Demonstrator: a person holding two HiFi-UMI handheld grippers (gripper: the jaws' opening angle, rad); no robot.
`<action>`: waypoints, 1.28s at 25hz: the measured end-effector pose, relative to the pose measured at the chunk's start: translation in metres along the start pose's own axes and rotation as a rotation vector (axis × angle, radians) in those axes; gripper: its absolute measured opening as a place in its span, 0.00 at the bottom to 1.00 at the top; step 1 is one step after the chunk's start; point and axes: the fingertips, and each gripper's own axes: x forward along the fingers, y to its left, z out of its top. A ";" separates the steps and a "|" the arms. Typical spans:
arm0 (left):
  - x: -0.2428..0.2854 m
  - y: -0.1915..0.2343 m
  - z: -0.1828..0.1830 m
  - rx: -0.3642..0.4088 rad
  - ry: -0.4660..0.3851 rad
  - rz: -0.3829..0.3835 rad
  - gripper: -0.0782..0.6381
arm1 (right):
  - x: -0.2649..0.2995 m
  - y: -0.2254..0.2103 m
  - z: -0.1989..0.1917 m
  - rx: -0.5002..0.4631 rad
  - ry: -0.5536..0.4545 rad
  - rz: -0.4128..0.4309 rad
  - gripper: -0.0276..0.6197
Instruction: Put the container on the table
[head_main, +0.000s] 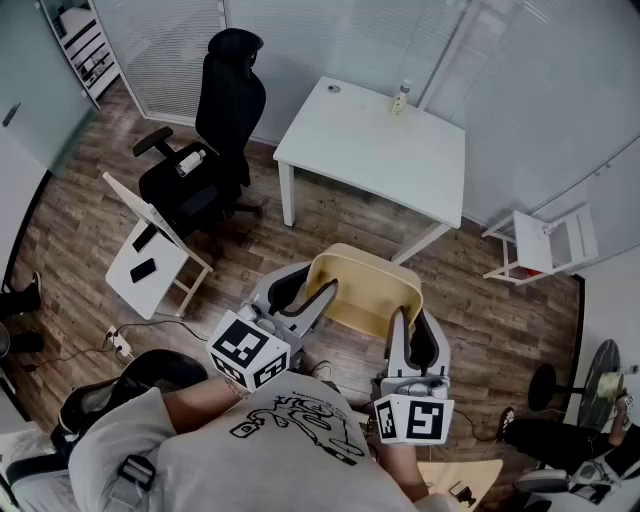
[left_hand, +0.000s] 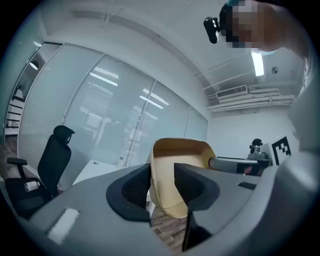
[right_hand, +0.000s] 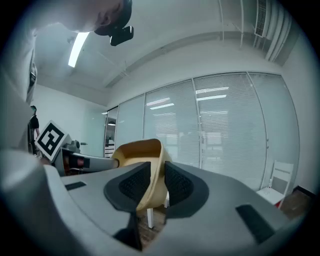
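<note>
Both jaw pairs tight on container (head_main: 368, 288)

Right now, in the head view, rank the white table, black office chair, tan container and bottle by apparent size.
1. white table
2. black office chair, not far behind
3. tan container, which is nearest the camera and so looks bigger than it is
4. bottle on the table, clearly smallest

Both hand-held grippers (head_main: 305, 291) (head_main: 411, 336) level, jaws clamped

An office (glass partitions (head_main: 330, 45), swivel chair (head_main: 212, 135), white table (head_main: 385, 150)).
</note>
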 end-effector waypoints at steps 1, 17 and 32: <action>-0.001 0.002 0.000 -0.004 0.002 0.001 0.31 | 0.001 0.002 0.000 -0.002 0.000 0.003 0.17; 0.003 0.045 -0.007 -0.024 0.028 0.002 0.31 | 0.041 0.016 -0.015 0.040 0.031 -0.016 0.16; 0.120 0.066 -0.002 -0.017 0.042 0.006 0.31 | 0.117 -0.077 -0.023 0.071 0.006 -0.018 0.16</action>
